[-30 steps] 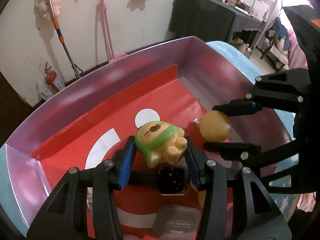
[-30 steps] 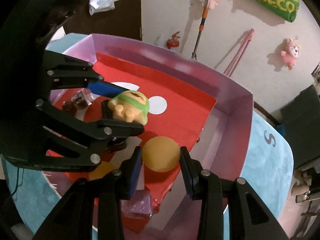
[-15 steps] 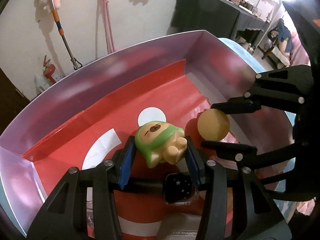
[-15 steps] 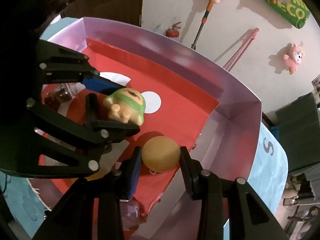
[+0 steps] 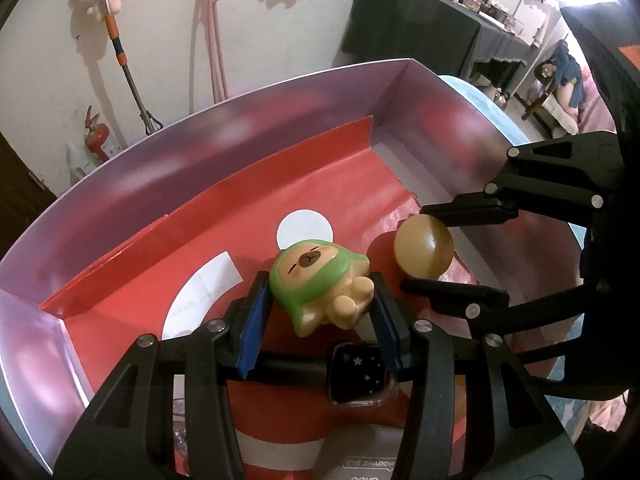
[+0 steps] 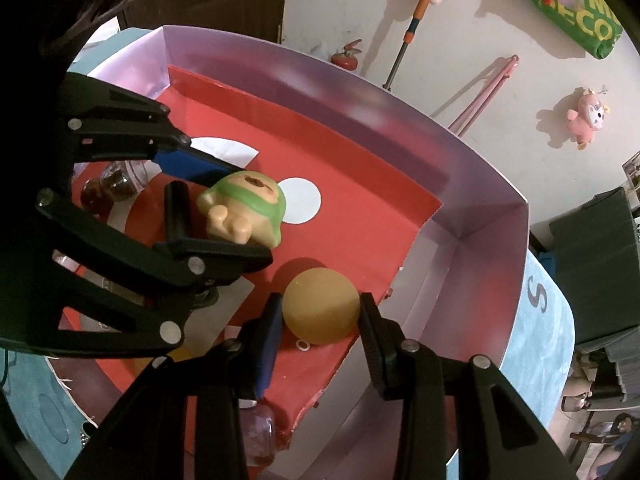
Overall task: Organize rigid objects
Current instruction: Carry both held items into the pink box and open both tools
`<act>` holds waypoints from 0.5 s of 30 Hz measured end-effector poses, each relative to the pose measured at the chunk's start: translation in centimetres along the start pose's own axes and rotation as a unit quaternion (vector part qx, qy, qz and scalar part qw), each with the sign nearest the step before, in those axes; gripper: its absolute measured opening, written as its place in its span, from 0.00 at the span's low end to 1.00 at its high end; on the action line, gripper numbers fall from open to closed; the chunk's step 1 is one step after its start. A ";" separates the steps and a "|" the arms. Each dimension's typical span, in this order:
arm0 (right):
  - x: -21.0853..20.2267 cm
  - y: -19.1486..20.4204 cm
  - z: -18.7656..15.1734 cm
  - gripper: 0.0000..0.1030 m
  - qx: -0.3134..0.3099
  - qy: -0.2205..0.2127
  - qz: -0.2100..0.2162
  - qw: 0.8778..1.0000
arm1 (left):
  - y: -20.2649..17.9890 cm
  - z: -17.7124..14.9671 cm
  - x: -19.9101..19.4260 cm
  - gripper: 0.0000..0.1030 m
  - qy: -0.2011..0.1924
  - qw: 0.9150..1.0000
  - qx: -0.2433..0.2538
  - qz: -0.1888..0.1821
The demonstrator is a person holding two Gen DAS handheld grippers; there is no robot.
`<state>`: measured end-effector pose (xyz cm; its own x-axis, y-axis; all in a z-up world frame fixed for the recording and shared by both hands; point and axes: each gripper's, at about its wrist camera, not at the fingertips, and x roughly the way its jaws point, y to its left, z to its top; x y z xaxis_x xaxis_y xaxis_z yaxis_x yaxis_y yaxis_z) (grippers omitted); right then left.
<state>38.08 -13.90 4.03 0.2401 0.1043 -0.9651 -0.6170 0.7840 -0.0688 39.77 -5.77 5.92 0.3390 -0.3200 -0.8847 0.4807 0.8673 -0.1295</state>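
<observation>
Both tools sank nearer box (image 5: 280,120) floor; walls apart.

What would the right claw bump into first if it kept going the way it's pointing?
Probably the red liner on the box floor. The right claw points steeply down, shut on the yellow ball, which would likely touch first; depth is unclear.

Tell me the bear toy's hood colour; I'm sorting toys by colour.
Green, around a tan face and body. The bear toy shows best in the left wrist view.
</observation>
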 end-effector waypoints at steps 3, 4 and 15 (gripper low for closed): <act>0.1 0.1 0.0 0.40 -0.002 0.000 0.000 1.000 | 0.1 -0.1 0.0 0.46 -0.001 1.000 -0.001 -0.006; 0.1 0.0 0.0 0.40 -0.002 0.000 0.001 1.000 | 0.1 -0.1 -0.1 0.48 -0.004 1.000 -0.002 -0.006; -0.1 0.2 -0.3 0.42 0.000 -0.002 0.000 1.000 | -0.2 -0.3 -1.2 0.52 -0.026 1.000 0.008 0.001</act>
<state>37.67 -13.94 4.04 0.2422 0.1069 -0.9643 -0.6174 0.7837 -0.0681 39.03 -5.44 6.82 0.3811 -0.3369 -0.8609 0.4925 0.8621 -0.1193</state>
